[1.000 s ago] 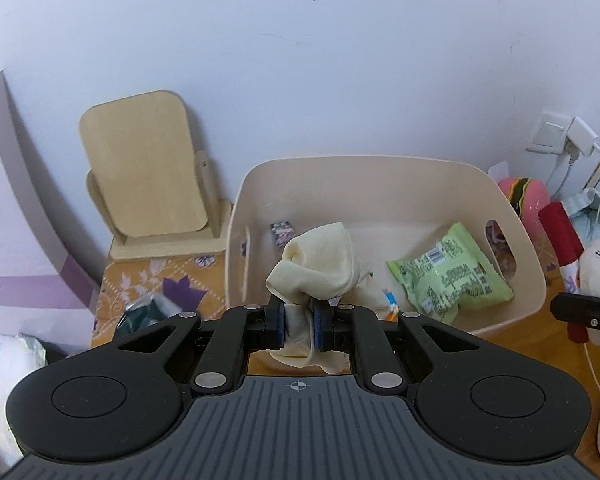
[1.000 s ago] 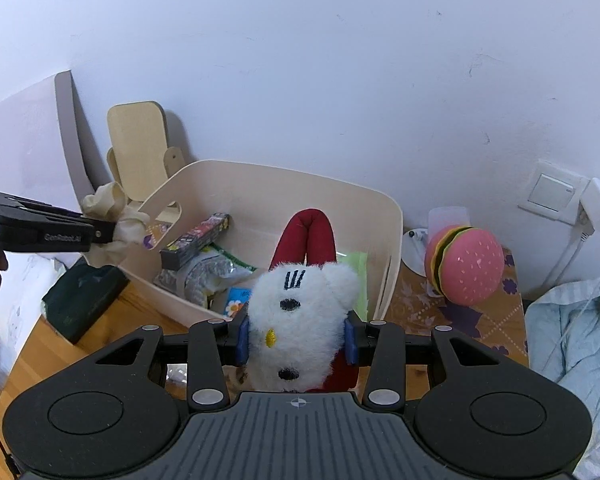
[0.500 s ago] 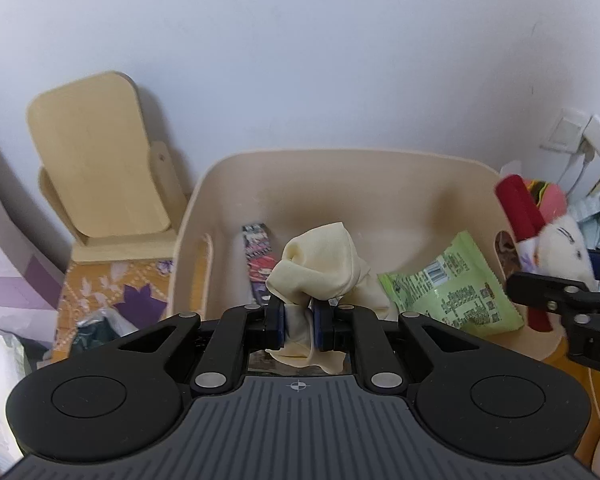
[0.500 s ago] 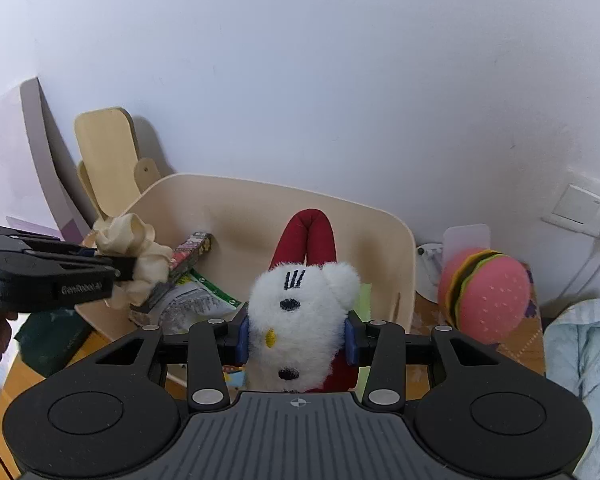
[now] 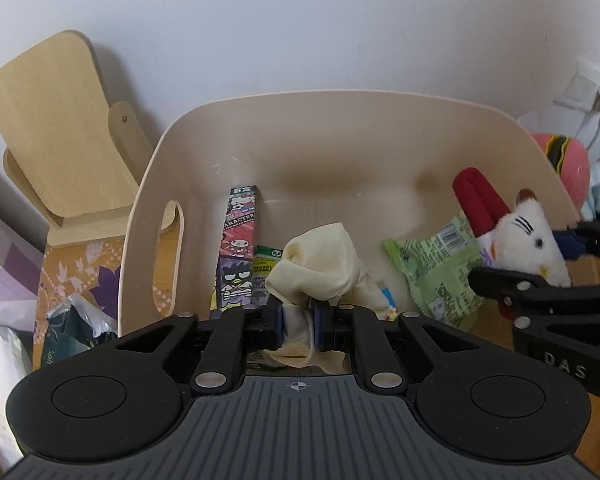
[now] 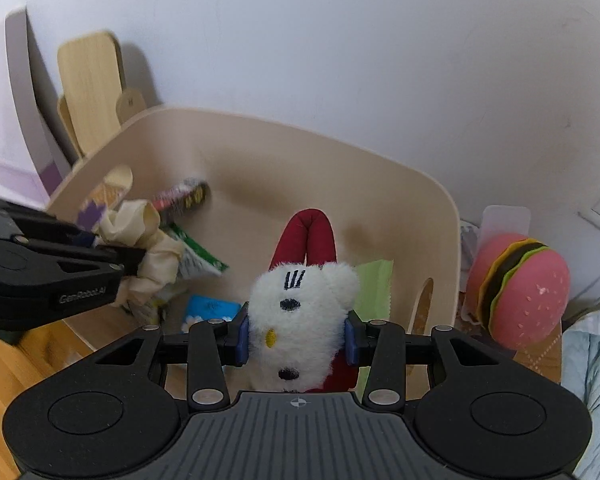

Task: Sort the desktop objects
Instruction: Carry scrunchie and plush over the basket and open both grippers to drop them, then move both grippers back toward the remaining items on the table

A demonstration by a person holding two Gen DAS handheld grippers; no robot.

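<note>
A cream plastic bin [image 5: 340, 128] stands against the wall; it also shows in the right wrist view [image 6: 300, 160]. My left gripper [image 5: 298, 320] is shut on a crumpled cream cloth [image 5: 316, 268] and holds it over the bin's front edge. My right gripper [image 6: 296, 338] is shut on a white plush cat with red legs [image 6: 300, 308], held over the bin's right part. The plush [image 5: 528, 240] and the cloth [image 6: 148, 248] each show in the other view. In the bin lie a cartoon-printed box [image 5: 238, 248] and a green snack bag [image 5: 436, 268].
A wooden stand [image 5: 56, 132] leans on the wall left of the bin. A pink burger toy [image 6: 520, 292] sits right of the bin, with a wall socket [image 5: 584, 84] behind. A dark green packet [image 5: 72, 328] lies at the left. Light blue cloth [image 6: 596, 380] lies far right.
Both grippers have moved forward toward the bin, carrying the cloth and the plush over it. The bin looms larger in both views. Both grips are unchanged.
</note>
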